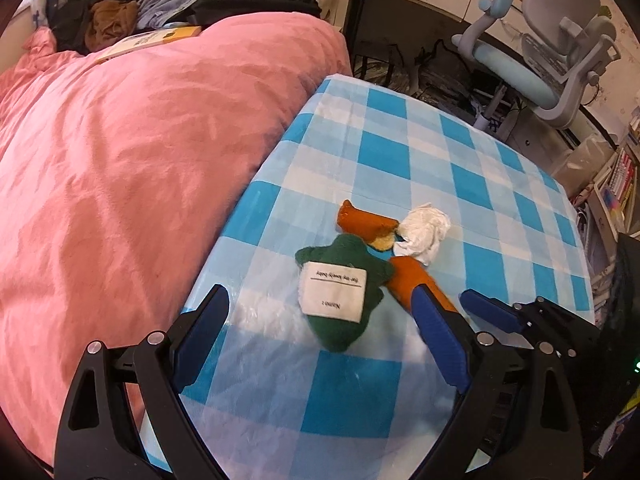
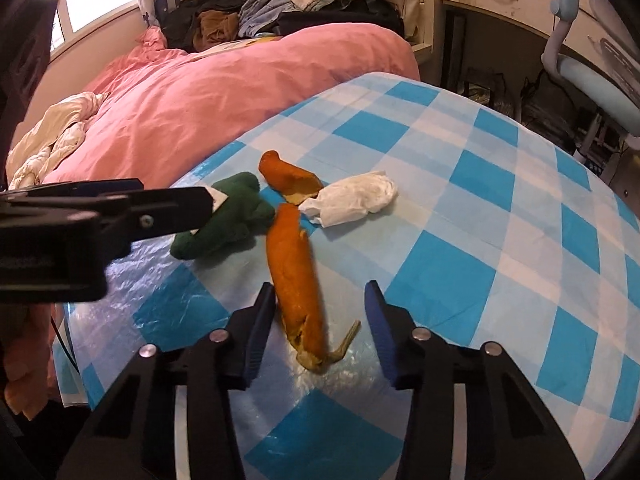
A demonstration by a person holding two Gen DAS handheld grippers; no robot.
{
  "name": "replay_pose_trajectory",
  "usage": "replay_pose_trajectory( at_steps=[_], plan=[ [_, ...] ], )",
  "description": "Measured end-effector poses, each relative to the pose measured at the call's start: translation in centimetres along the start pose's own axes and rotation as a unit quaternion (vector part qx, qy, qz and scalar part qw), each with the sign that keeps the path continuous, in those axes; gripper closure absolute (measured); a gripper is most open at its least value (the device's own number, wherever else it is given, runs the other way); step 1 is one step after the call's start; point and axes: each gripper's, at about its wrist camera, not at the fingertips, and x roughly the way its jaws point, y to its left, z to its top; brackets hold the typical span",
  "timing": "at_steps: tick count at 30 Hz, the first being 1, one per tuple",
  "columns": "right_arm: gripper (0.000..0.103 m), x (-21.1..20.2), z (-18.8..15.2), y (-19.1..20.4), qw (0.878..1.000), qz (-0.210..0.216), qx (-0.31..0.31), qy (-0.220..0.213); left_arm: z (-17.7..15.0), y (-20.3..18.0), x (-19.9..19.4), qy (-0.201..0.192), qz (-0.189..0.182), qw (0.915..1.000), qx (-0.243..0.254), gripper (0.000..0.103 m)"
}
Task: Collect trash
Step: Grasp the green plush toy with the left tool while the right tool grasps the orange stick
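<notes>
On the blue-checked tablecloth [image 2: 500,216] lie four things in a loose cluster: a long orange peel [image 2: 294,280], a shorter curled peel [image 2: 288,178] at its 12 o'clock, a crumpled white tissue [image 2: 352,200] at about 1 o'clock from the long peel, and a green felt toy [image 2: 224,216] at its 10 o'clock, touching or nearly touching the peel's far end.

The right gripper [image 2: 320,292] is spread wide, its blue fingers standing either side of the long peel's near half; whether they touch the cloth cannot be told. The left gripper [image 1: 320,308] is also spread, hanging over the green toy, with nothing between its jaws closing on anything.

The step in hand looks like the pick of the long peel. To do it well, the right gripper should settle lower until the finger pads bracket the peel's thick middle, not its thin stem-like tail at 5 o'clock, then close gently: the peel is hollow and will fold. The plastic cloth is slick and crinkled, so the tips should skim it without snagging. The toy is probably not trash; the left gripper would do better aimed at the tissue or the curled peel.
</notes>
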Motion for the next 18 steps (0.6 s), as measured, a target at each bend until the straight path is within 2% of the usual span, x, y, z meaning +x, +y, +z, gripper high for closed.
replay_pose_trajectory(
  at_steps=[6,12,13,14,16,17,18],
  plan=[
    [0.081,-0.7,-0.4,-0.7,1.000,0.017,-0.007,0.009,0.3,-0.5,1.4,0.007,0.009,0.9999,0.010,0.014],
    [0.084,-1.8,-0.9,-1.9,1.000,0.021,-0.008,0.015,0.4,-1.0,2.6,0.011,0.018,0.9994,0.026,0.016],
    [0.084,-2.1,-1.1,-2.1,1.000,0.021,-0.007,0.017,0.4,-1.1,2.8,0.013,0.015,0.9994,0.029,0.023],
    [0.084,-2.2,-1.2,-2.3,1.000,0.020,-0.006,0.018,0.3,-1.2,3.0,0.017,0.010,0.9993,0.033,0.038],
    [0.084,-2.7,-1.4,-2.7,1.000,0.019,-0.004,0.022,0.1,-1.6,3.2,0.020,0.009,0.9987,0.045,0.049],
    [0.084,-2.9,-1.6,-2.9,1.000,0.018,-0.002,0.023,0.1,-1.8,3.1,0.024,0.001,0.9984,0.051,0.059],
    [0.084,-3.1,-1.7,-3.1,1.000,0.016,0.000,0.026,0.0,-2.0,3.1,0.026,-0.003,0.9983,0.053,0.059]
  ],
)
